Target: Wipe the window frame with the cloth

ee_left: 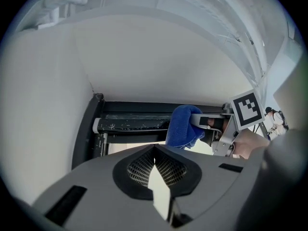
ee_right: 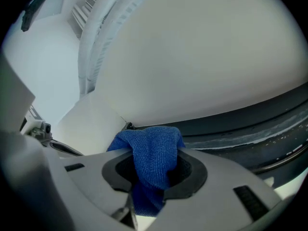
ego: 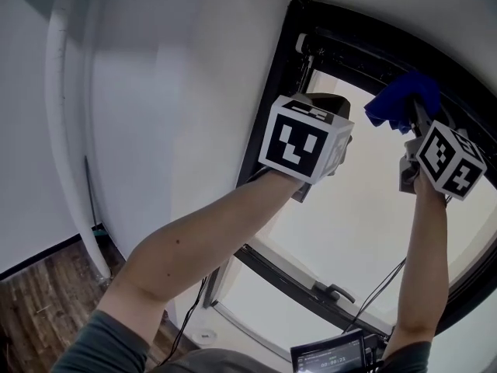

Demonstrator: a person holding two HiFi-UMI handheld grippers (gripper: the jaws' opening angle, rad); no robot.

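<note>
One blue microfibre cloth, clamped in the right tool, sits at the single black window frame's top rail (cloth's tail hidden behind jaws); left tool pressed together, empty.

Hidden and cut-off items, my two grippers:

1. Left gripper: in head view, jaws hidden behind own marker cube.
2. Cloth: lower end buried between jaws of right gripper. Whether cloth touches window frame, cannot tell.
3. Window frame: right run cut by picture's edge in head view. Lower part masked by left gripper's body in left gripper view.
4. Small screen: cut by bottom edge, print too small to read.
</note>
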